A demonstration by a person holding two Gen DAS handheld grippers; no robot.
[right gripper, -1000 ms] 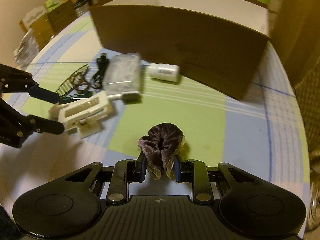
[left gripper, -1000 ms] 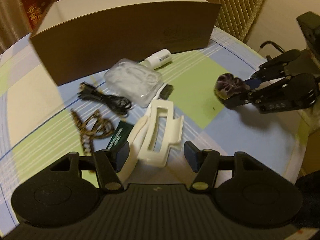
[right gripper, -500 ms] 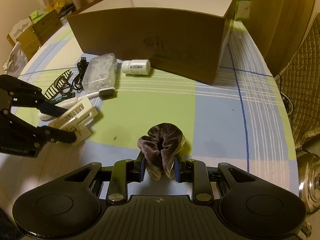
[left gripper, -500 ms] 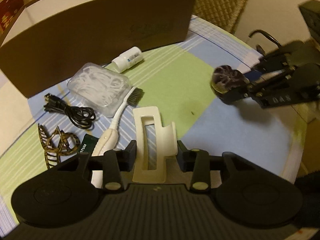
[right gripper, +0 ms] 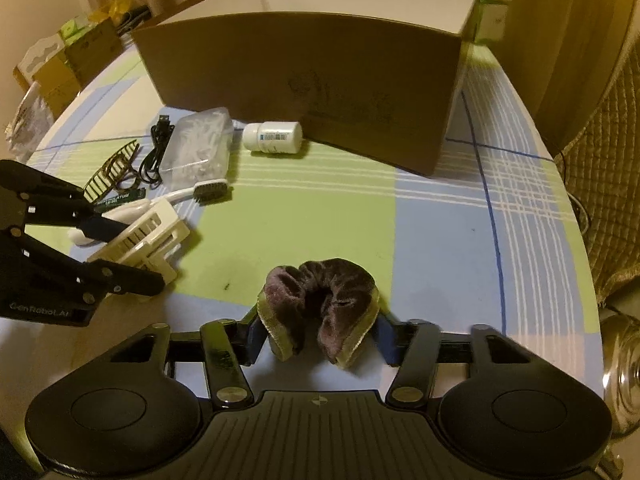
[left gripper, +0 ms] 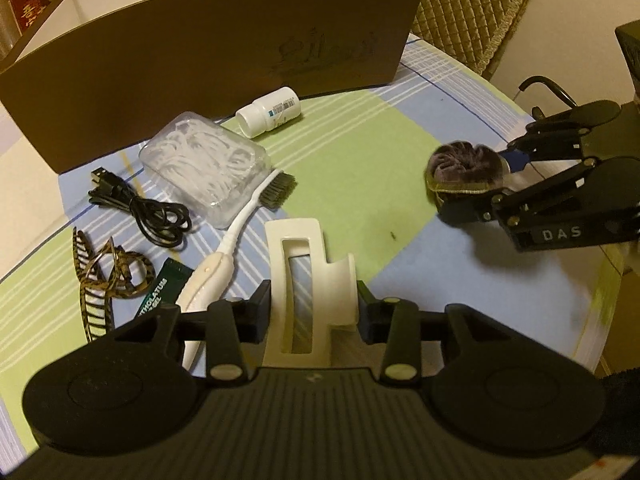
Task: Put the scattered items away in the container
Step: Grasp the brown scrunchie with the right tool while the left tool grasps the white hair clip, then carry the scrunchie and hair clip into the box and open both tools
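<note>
Both pickups look made: the left hand-held gripper (left gripper: 312, 312) clamps the white hair claw (left gripper: 304, 280), the right hand-held gripper (right gripper: 318, 338) pinches the scrunchie (right gripper: 320, 300), so next each must lift over the cardboard box (right gripper: 320, 80) at the worktop's far edge.

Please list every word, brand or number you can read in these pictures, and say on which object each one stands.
"DAS": on the black body of the right gripper.
"GenRobot.AI": on the black body of the left gripper.
"THOLATUM": partly hidden, on the dark green flat packet.
White pill bottle label: too small.
Brown cardboard box emblem: unreadable.
</note>
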